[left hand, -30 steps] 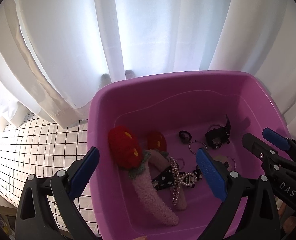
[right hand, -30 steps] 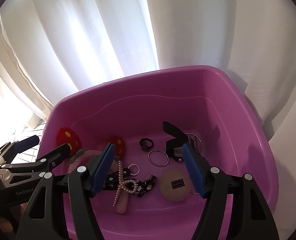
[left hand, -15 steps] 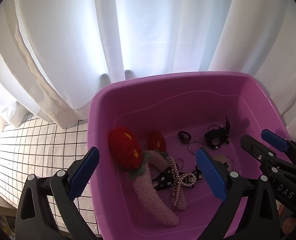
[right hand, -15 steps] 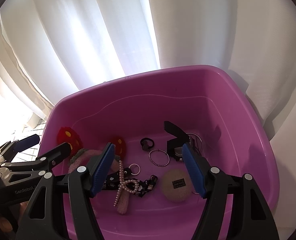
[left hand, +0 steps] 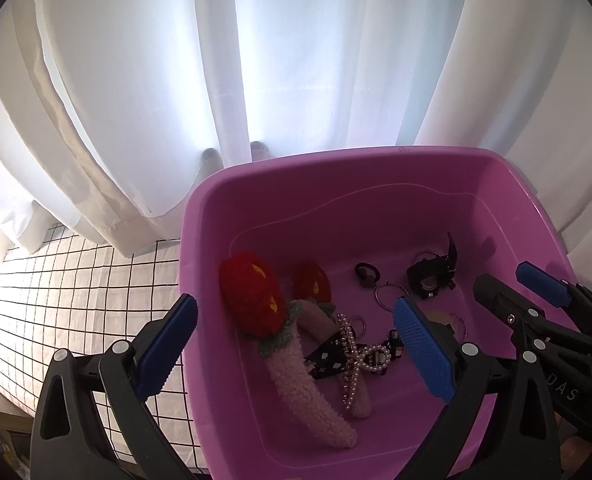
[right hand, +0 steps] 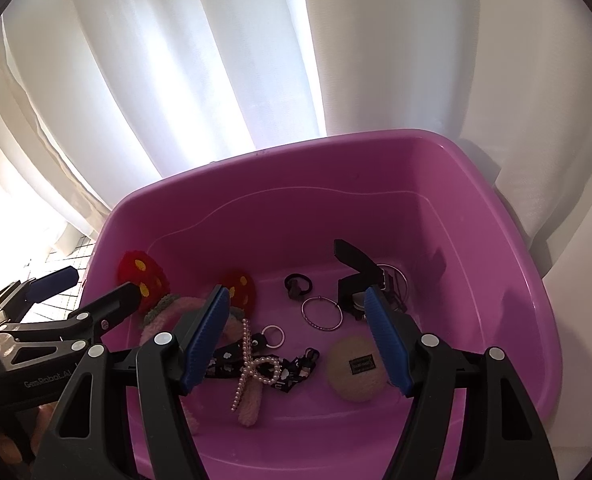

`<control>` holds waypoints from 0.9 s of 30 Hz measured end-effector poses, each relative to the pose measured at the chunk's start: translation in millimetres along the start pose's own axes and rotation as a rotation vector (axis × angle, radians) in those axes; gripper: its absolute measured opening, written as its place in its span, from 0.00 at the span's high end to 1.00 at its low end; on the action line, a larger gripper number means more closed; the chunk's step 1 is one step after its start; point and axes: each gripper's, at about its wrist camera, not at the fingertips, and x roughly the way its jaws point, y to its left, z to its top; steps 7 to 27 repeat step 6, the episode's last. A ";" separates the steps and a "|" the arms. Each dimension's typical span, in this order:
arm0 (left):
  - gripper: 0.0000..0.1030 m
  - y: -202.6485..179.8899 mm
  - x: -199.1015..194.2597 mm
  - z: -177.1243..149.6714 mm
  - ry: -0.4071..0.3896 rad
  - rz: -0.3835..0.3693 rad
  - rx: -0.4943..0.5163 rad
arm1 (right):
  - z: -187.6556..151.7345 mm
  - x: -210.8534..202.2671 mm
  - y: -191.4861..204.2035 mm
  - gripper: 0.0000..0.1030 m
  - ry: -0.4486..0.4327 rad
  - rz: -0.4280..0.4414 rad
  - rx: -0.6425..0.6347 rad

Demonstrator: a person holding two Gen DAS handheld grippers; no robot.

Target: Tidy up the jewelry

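A purple tub (left hand: 255,200) sits on a checked cloth (left hand: 75,280) before white curtains (left hand: 296,60); the left gripper (left hand: 291,344) and right gripper (right hand: 300,340) gape empty above it.

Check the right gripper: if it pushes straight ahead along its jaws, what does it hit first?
Probably the large silver hoop on the floor of the purple tub, which lies about centred between the open jaws of the right gripper. The black clip sits just beyond it. Depth is unclear in the fisheye, so treat this as likely.
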 end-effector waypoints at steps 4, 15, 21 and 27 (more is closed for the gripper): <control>0.06 1.7 -2.1 -0.9 -0.006 0.009 0.000 | -0.7 -0.3 1.0 0.35 0.000 -0.001 0.001; 0.06 2.1 -3.0 -1.0 -0.009 0.010 -0.002 | -1.1 -0.4 1.5 0.35 0.000 -0.001 0.001; 0.06 2.1 -3.0 -1.0 -0.009 0.010 -0.002 | -1.1 -0.4 1.5 0.35 0.000 -0.001 0.001; 0.06 2.1 -3.0 -1.0 -0.009 0.010 -0.002 | -1.1 -0.4 1.5 0.35 0.000 -0.001 0.001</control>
